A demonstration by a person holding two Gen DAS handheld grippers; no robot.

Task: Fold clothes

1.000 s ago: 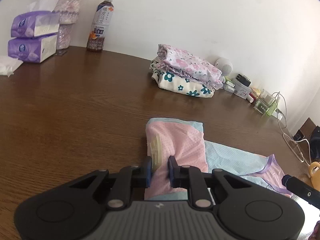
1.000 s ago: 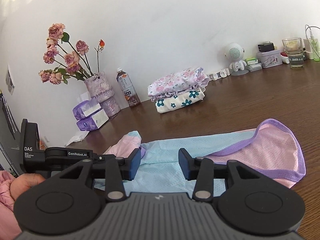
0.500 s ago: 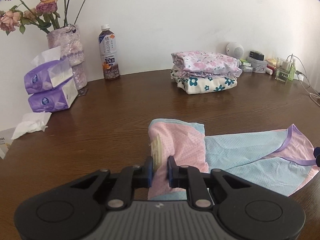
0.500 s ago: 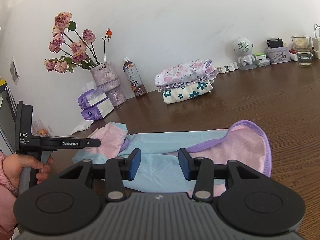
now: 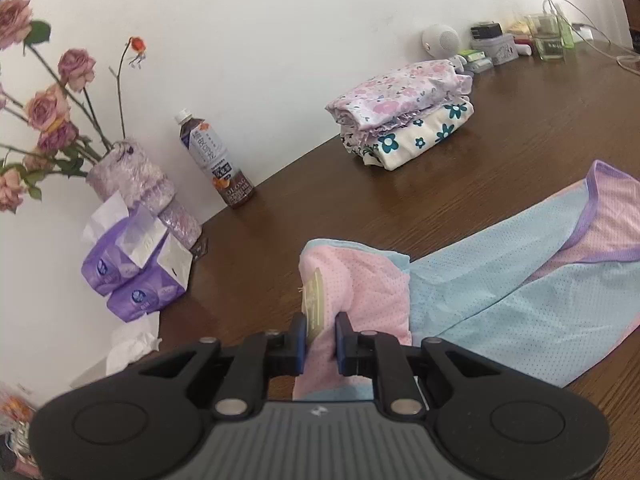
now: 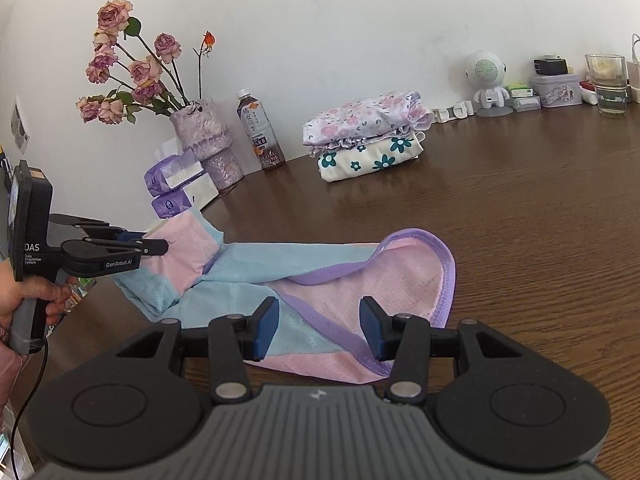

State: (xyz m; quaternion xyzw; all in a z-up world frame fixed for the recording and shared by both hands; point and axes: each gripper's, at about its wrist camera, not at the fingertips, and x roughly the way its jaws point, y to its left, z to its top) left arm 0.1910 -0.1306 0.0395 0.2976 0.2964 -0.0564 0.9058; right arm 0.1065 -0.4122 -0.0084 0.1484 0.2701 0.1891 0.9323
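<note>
Your left gripper (image 5: pixel 321 338) is clamped on the garment (image 5: pixel 472 280) — jaws nearly closed, pinching the pink end with its tan tag (image 5: pixel 314 308), that end lifted off the table (image 5: pixel 320 192). Your right gripper (image 6: pixel 319 328) is wide open, holding nothing, hovering just over the near edge of the garment (image 6: pixel 320 276); the purple-trimmed opening (image 6: pixel 446 268) lies right ahead of it. In the right view the left gripper (image 6: pixel 156 245) comes in from the left, holding the folded-over pink end up. The rest of the cloth — blue and pink mesh — lies flat across the table (image 6: pixel 540 220). Farther back, well apart: folded pile (image 6: pixel 366 138) of two floral pieces. Along the wall: tissue packs (image 6: pixel 180 184), vase (image 6: pixel 208 140) with roses, bottle (image 6: pixel 260 130), white speaker (image 6: pixel 486 76), glass (image 6: pixel 608 84).
</note>
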